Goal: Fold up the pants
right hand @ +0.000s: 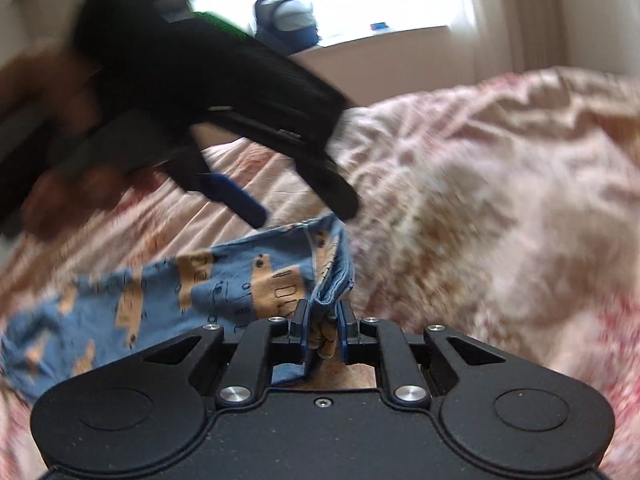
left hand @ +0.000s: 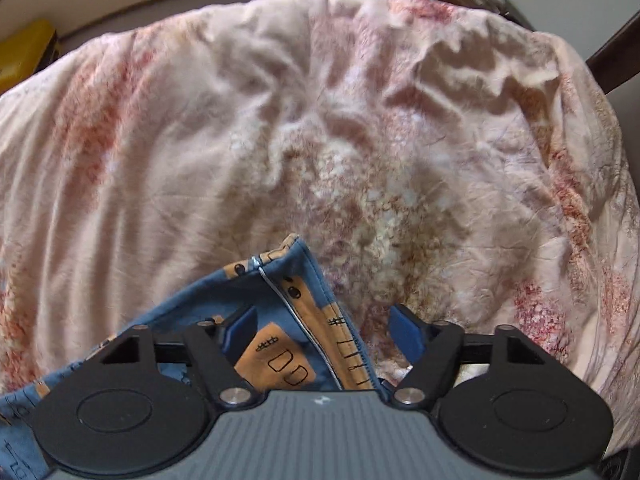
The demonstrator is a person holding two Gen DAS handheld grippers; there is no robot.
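The pants [left hand: 280,320] are blue with orange vehicle prints and lie on a pink floral bedspread [left hand: 280,120]. In the left wrist view my left gripper [left hand: 324,326] is open, its blue pads apart over a corner of the pants with a seam running between them. In the right wrist view the pants [right hand: 160,300] stretch to the left, and my right gripper [right hand: 324,320] is shut on a bunched edge of the fabric. The left gripper [right hand: 304,212] shows there too, blurred, hovering open just above the pants' far corner.
The bedspread [right hand: 500,200] is wrinkled and fills most of both views. A yellow box [left hand: 24,56] sits on the floor beyond the bed's far left. A bag [right hand: 288,12] rests on a bright window sill behind the bed.
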